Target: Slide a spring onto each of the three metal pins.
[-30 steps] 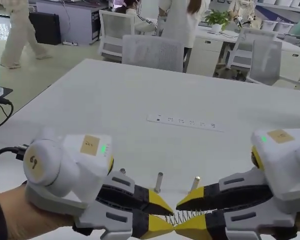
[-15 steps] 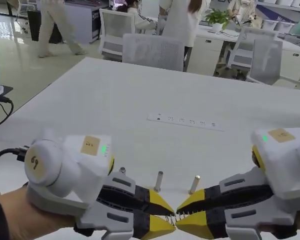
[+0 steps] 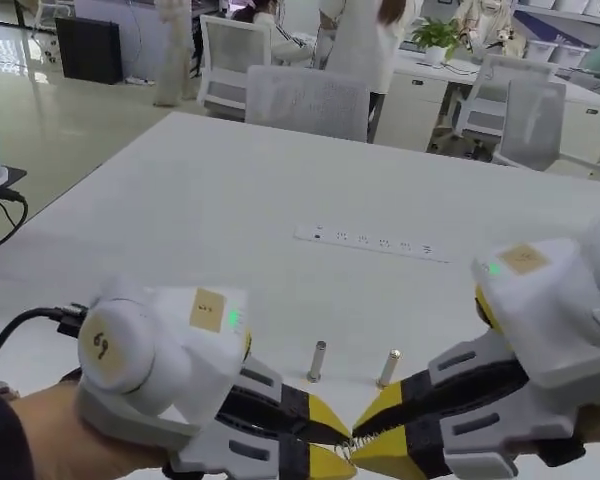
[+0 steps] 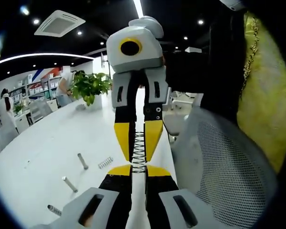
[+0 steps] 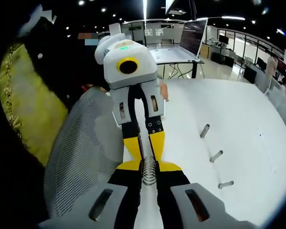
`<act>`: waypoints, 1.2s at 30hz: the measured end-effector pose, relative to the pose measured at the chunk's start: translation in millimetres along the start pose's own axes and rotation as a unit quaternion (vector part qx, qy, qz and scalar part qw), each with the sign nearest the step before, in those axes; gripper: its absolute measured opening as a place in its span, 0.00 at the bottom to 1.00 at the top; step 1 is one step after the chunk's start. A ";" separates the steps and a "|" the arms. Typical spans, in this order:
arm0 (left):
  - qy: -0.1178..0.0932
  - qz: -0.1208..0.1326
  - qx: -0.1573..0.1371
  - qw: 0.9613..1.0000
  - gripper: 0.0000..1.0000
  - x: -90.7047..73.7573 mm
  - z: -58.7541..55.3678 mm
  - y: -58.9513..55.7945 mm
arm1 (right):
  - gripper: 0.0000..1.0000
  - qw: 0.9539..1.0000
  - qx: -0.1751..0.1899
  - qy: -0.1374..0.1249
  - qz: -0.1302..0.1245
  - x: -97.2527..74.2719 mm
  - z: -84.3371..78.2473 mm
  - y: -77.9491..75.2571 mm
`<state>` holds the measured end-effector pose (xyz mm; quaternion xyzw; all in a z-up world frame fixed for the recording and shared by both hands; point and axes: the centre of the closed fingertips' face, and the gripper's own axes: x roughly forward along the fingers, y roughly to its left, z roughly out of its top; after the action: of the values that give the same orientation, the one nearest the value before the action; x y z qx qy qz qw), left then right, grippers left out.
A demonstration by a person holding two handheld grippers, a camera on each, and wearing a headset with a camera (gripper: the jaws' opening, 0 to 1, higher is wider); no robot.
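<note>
Pinching a spring (image 4: 139, 148) between them, left gripper (image 4: 138, 169) and right gripper (image 5: 149, 167) jaws closed, pins (image 3: 318, 361) just beyond

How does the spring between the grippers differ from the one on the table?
The held spring is off the table, its ends pinched by the left gripper and right gripper; the loose spring lies beside a pin, untouched. Both are metal coils, neither on a pin.

Left gripper (image 4: 138, 170) and right gripper (image 4: 138, 153) both clamp one spring (image 4: 139, 143), tip to tip; three pins (image 4: 69, 184) nearby.
</note>
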<state>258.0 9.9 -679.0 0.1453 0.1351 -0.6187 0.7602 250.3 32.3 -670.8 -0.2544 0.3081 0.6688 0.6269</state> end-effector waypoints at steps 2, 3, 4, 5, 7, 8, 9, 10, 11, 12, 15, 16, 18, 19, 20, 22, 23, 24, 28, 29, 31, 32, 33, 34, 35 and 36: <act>0.002 0.000 -0.001 1.000 0.01 2.6 -1.3 -1.2 | 0.09 1.000 -0.006 0.028 0.002 0.4 -4.7 0.7; 0.002 0.000 -0.004 1.000 0.01 3.4 -1.6 -1.3 | 0.09 0.999 -0.012 0.035 0.003 0.6 -5.2 0.9; -0.001 0.000 -0.007 1.000 0.01 4.2 -1.9 -1.4 | 0.09 0.999 -0.013 0.038 0.005 1.1 -4.7 1.2; -0.003 0.000 -0.008 1.000 0.01 4.5 -1.9 -1.4 | 0.09 0.999 -0.015 0.047 0.006 1.0 -6.0 1.2; -0.009 0.002 -0.013 1.000 0.01 5.0 -0.8 -0.6 | 0.09 0.998 -0.017 0.054 0.010 1.2 -6.5 1.8; -0.010 0.004 -0.012 1.000 0.01 4.9 -0.4 0.3 | 0.10 0.998 -0.017 0.055 0.011 1.2 -6.3 1.6; -0.011 0.007 -0.013 1.000 0.01 4.8 -0.1 1.5 | 0.11 0.998 -0.019 0.055 0.009 0.6 -6.1 0.7; -0.013 0.006 -0.015 1.000 0.01 4.8 -0.1 1.9 | 0.12 0.998 -0.018 0.055 0.009 0.2 -5.8 0.3; -0.015 0.008 -0.016 1.000 0.01 4.7 0.3 2.5 | 0.13 0.998 -0.016 0.055 0.008 -0.2 -5.4 0.0; -0.018 0.008 -0.017 1.000 0.01 4.0 0.3 2.8 | 0.14 0.998 -0.017 0.053 0.004 -0.9 -4.8 -1.7; -0.021 0.012 -0.019 1.000 0.01 2.5 -0.7 4.6 | 0.14 0.999 -0.016 0.048 -0.001 -4.0 -5.0 -4.2; -0.023 0.013 -0.023 0.999 0.01 1.4 -1.0 5.9 | 0.14 0.999 -0.012 0.044 -0.001 -5.9 -4.9 -4.8; -0.032 0.017 -0.034 0.999 0.01 -0.7 0.6 8.5 | 0.14 1.000 -0.005 0.031 -0.002 -8.1 -2.7 -5.5; -0.038 0.017 -0.038 0.998 0.01 -1.4 1.9 9.3 | 0.13 1.000 0.000 0.028 -0.001 -8.6 -2.6 -5.4; -0.043 0.020 -0.042 0.998 0.01 -2.1 3.1 10.8 | 0.13 1.000 -0.001 0.026 -0.004 -8.8 -2.9 -6.4; -0.045 0.021 -0.045 0.998 0.01 -2.8 3.4 12.4 | 0.12 1.000 -0.001 0.024 -0.007 -8.2 -2.4 -7.6; -0.048 0.022 -0.048 0.997 0.01 -2.9 4.3 12.5 | 0.12 1.000 0.000 0.023 -0.007 -7.8 -2.0 -7.7; -0.048 0.023 -0.047 0.997 0.01 -2.8 4.3 12.6 | 0.12 1.000 0.000 0.021 -0.008 -7.5 -1.5 -7.9; -0.051 0.023 -0.050 0.997 0.01 -3.1 5.2 12.1 | 0.10 1.000 -0.002 0.021 -0.007 -6.4 -0.8 -8.6; -0.051 0.024 -0.049 0.997 0.01 -3.3 5.2 12.4 | 0.10 1.000 -0.001 0.021 -0.006 -6.0 -0.6 -8.5; -0.053 0.024 -0.051 0.997 0.01 -3.3 5.6 12.1 | 0.10 1.000 -0.003 0.021 -0.006 -5.4 -0.3 -8.9; -0.055 0.025 -0.052 0.997 0.01 -3.4 6.4 12.5 | 0.10 1.000 -0.003 0.022 -0.006 -5.1 -0.5 -8.6; -0.058 0.024 -0.054 0.997 0.01 -3.6 7.7 12.7 | 0.10 1.000 -0.004 0.023 -0.006 -4.8 -0.7 -8.8; -0.056 0.025 -0.053 0.997 0.01 -4.1 7.2 13.5 | 0.09 1.000 -0.004 0.023 -0.006 -4.6 -0.5 -9.1; -0.057 0.026 -0.053 0.997 0.01 -4.4 7.4 14.0 | 0.09 1.000 -0.005 0.023 -0.006 -4.5 -0.3 -9.4; -0.058 0.025 -0.055 0.997 0.01 -4.7 7.7 13.9 | 0.09 1.000 -0.004 0.022 -0.006 -4.6 -0.1 -9.4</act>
<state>270.9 13.8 -669.3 0.0706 0.1210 -0.5985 0.7888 260.1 29.3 -668.4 -0.2738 0.3177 0.6607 0.6225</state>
